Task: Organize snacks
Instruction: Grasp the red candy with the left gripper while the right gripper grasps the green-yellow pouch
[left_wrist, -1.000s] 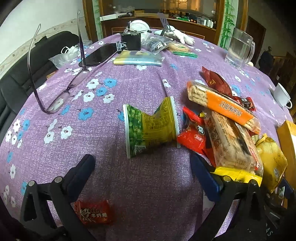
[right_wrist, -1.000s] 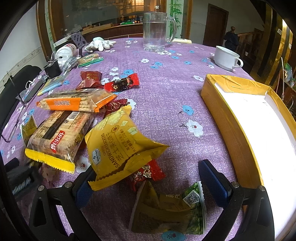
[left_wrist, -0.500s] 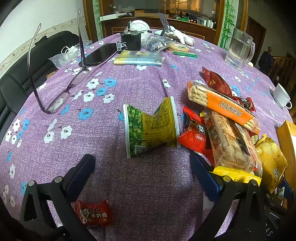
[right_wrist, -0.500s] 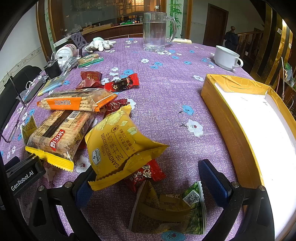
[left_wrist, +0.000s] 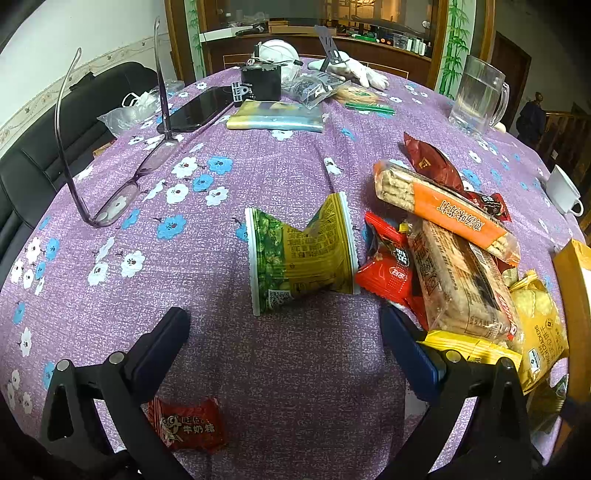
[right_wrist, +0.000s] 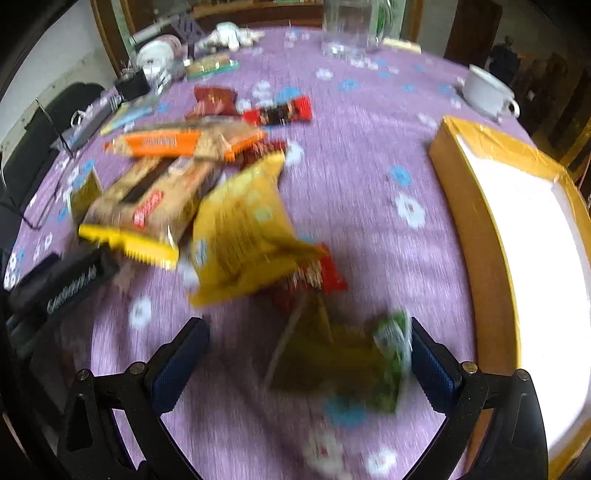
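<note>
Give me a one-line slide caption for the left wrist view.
Open left gripper hovers over a purple floral tablecloth, facing a green pea snack packet beside piled snacks.

Motion blur smears the right wrist view, so the green snack packet (right_wrist: 354, 365) print seems unreadable

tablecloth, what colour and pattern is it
Purple tablecloth with small white and blue flowers, sharpest in the left wrist view.
</note>
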